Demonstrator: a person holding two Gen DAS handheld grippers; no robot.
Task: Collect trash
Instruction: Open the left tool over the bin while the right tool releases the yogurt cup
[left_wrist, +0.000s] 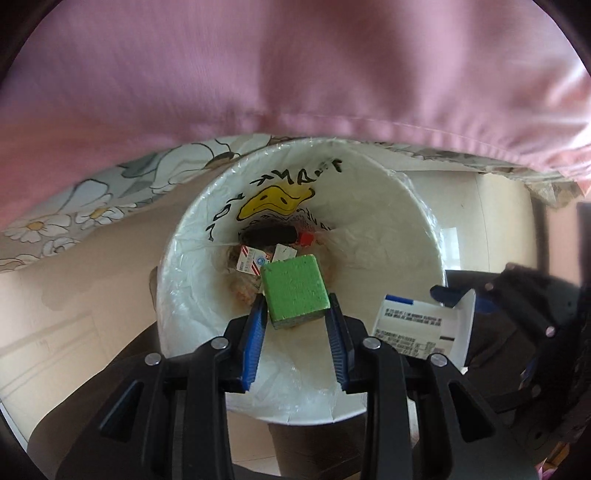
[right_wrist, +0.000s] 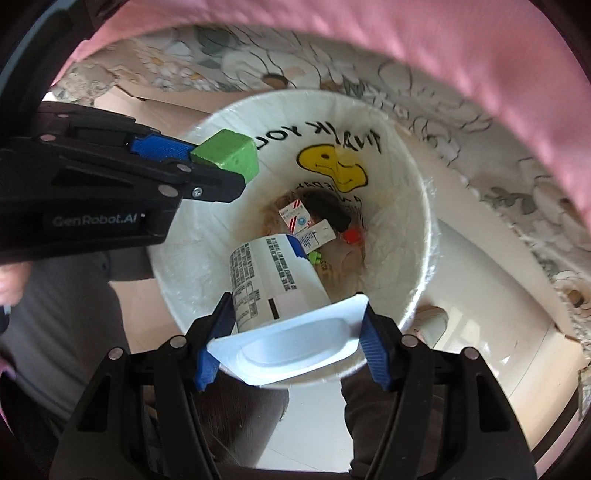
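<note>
green sponge (left_wrist: 296, 287), white bin (right_wrist: 406, 177) with yellow duck print, pink cloth (left_wrist: 295, 66)

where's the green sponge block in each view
Left wrist view: the green sponge block sits just below centre, clamped between the left tongs, over the bin's mouth.
Right wrist view: the green sponge block is upper left, at the tip of the left tongs reaching in from the left edge.
Shared landmark: the yellow duck face printed on the liner inside the white bin.
</note>
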